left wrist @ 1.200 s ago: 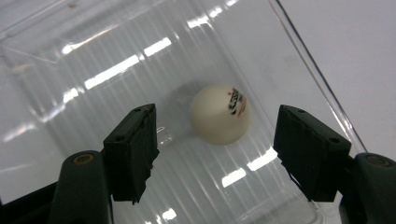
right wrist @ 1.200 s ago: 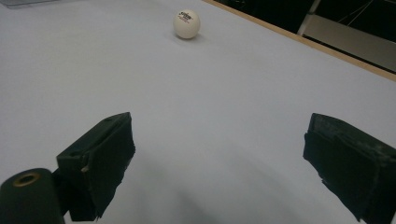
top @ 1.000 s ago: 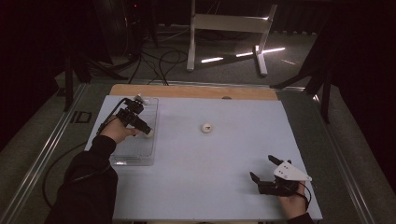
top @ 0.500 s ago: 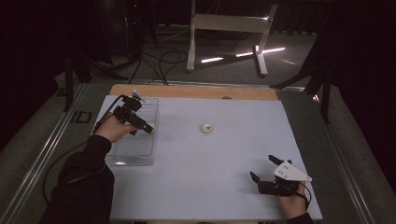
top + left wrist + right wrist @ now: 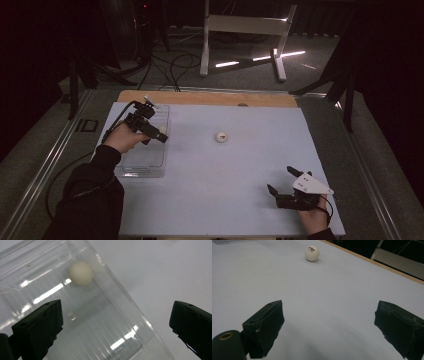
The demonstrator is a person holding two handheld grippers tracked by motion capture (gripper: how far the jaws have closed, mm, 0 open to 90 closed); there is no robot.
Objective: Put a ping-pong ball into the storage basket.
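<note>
Hovering my left gripper (image 5: pixel 117 322) over the clear bin (image 5: pixel 107 315), jaws just released, ball (image 5: pixel 80 273) inside; right gripper (image 5: pixel 332 327) jaws spread, empty.

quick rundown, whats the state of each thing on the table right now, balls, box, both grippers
left gripper: jaws wide open after just opening, nothing between them, held over the clear box
ball in the box: released, lying inside the clear box
clear box: upright, open-topped, at the table's left side
ball on the table: loose on the table, untouched
right gripper: open, empty, low near the table's front right
</note>
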